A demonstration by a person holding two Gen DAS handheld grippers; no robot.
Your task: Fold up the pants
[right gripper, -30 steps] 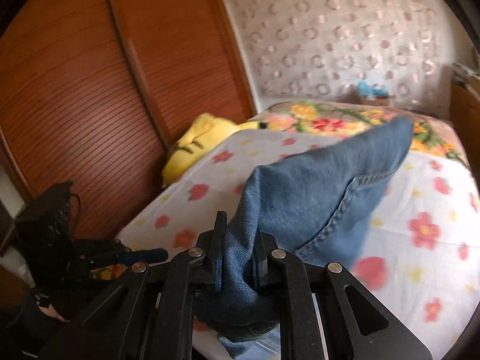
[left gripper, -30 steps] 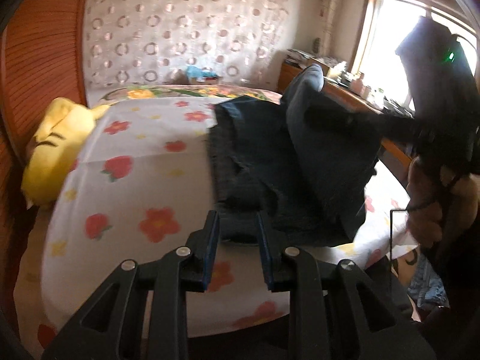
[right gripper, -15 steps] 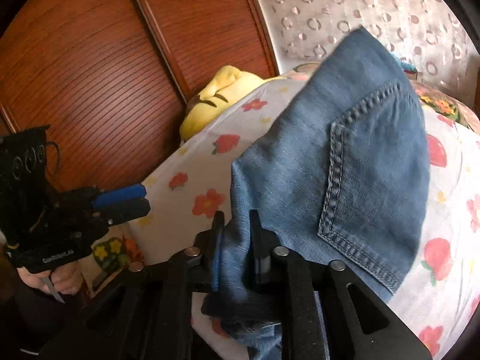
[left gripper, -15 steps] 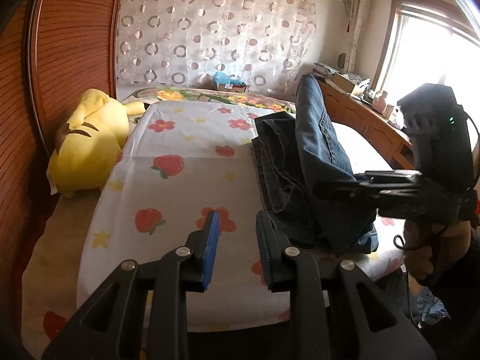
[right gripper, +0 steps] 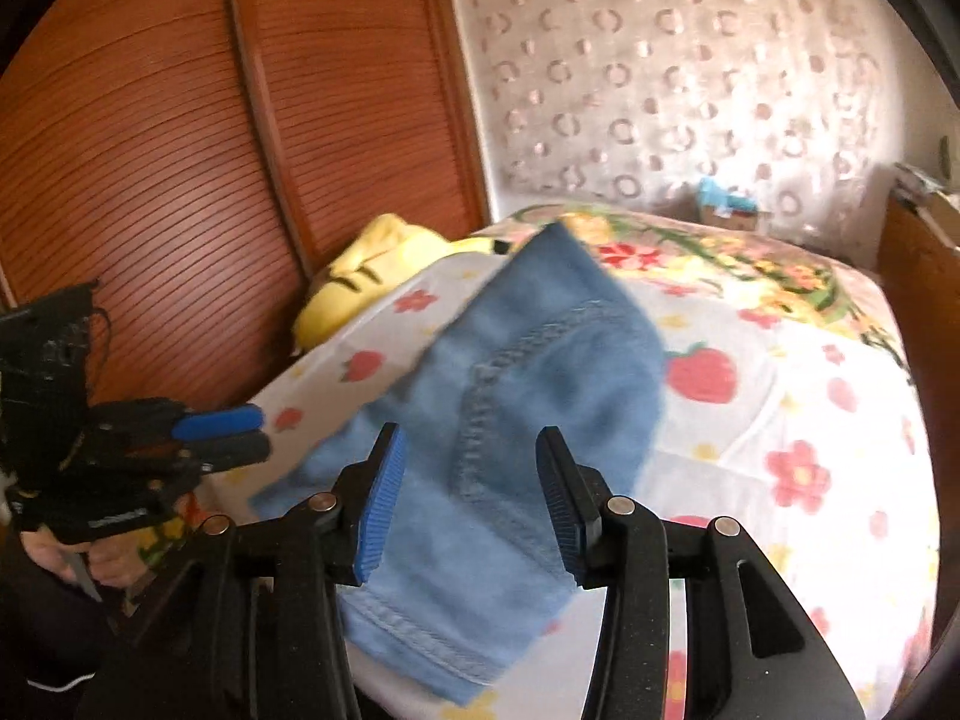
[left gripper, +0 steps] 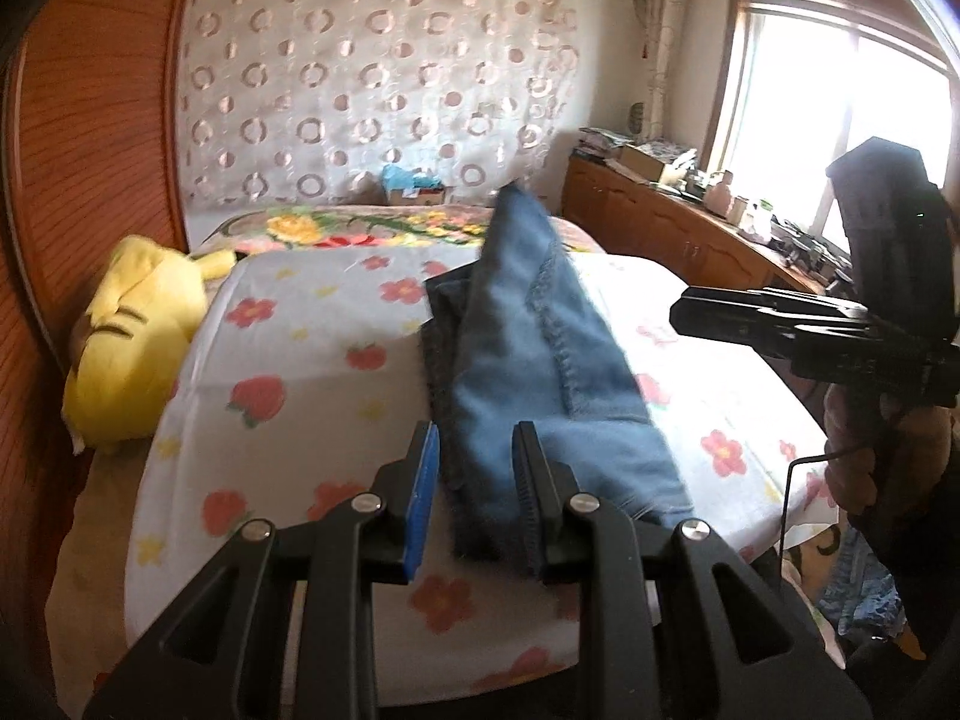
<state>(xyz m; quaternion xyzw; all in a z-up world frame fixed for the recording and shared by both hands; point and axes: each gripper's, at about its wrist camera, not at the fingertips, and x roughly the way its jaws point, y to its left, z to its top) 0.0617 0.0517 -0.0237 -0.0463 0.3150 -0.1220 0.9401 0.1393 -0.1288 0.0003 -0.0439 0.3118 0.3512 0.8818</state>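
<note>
Right tongs [right gripper: 468, 495] just opening off blurred jeans [right gripper: 540, 372]; left tongs [left gripper: 474, 492] apparently narrowly apart, empty.

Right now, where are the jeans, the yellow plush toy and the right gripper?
jeans [right gripper: 540, 372]: right wrist view, denim by the stitched seam.
yellow plush toy [left gripper: 138, 348]: left wrist view, its body.
right gripper [right gripper: 468, 498]: right wrist view, midway between fingertips.

Bright daylight enters from the overexposed window [left gripper: 840, 138], the jeans [right gripper: 540, 372] are motion-blurred, and fisheye distortion bends and darkens all edges.
</note>
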